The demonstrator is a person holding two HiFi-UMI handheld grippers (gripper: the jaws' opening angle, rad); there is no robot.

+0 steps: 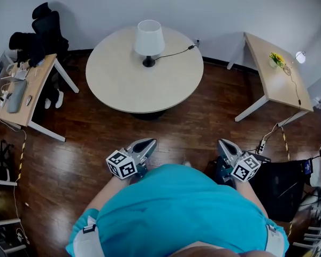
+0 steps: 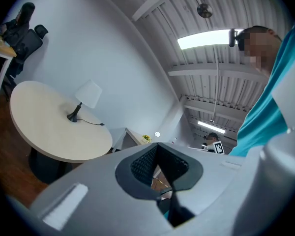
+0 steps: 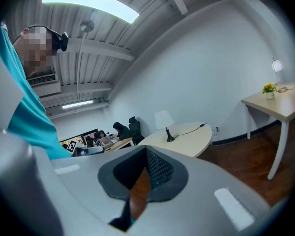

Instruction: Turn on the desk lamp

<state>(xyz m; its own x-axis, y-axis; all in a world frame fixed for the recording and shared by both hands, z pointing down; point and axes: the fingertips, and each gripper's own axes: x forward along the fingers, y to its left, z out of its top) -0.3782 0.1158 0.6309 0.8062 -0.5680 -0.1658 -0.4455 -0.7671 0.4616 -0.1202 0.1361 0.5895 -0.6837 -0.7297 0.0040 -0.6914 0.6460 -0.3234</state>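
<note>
The desk lamp, with a white shade and a black base, stands unlit at the far side of the round pale table. Its black cord runs right toward the wall. I stand about a metre short of the table on the wooden floor. My left gripper and right gripper are held close to my body, both shut and empty, pointing toward the table. The lamp appears small and far beyond the closed jaws in the left gripper view, and the same lamp shows in the right gripper view.
A rectangular desk at the right carries a small yellow plant and a small light. A cluttered desk and a black office chair stand at the left. A power strip with cables and a black bag lie near my right side.
</note>
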